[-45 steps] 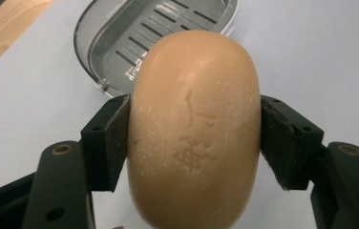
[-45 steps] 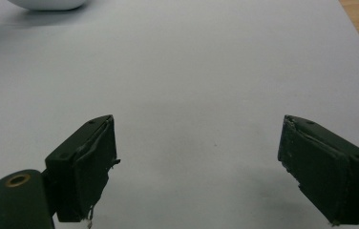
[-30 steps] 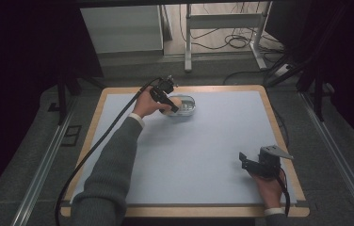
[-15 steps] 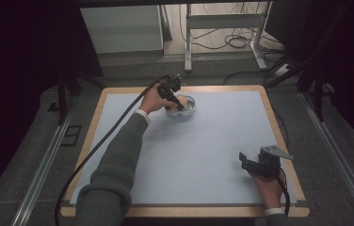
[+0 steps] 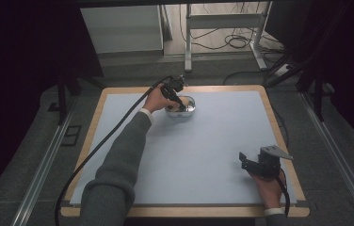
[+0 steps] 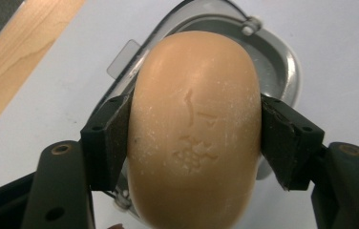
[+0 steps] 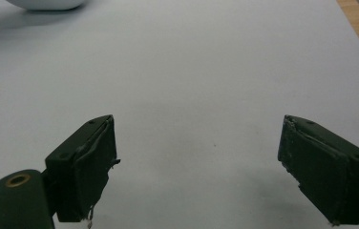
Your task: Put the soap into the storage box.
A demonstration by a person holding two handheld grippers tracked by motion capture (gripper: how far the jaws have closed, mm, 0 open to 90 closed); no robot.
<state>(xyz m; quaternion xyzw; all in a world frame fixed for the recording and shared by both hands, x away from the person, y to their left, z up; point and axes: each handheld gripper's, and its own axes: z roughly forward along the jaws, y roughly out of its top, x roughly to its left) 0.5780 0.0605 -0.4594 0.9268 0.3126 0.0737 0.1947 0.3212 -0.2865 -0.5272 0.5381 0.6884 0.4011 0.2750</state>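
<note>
We had carried the soap bar [image 6: 194, 131], pinched between the left gripper's [image 6: 194, 138] jaws, over the metal dish [image 5: 187, 106]. It looked ready to set down. Our right gripper [image 7: 196, 167] stayed put, jaws spread.

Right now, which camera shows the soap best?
The left gripper view: the soap looms close between the pads, its stamped mark clear, above the metal dish. In the high view it is hard to make out behind the left gripper.

a tan soap bar [image 6: 194, 129] – stamped with a faint emblem – is seen over a silver metal dish [image 6: 282, 62]; the table [image 5: 222, 141] is pale grey, wood-edged.
</note>
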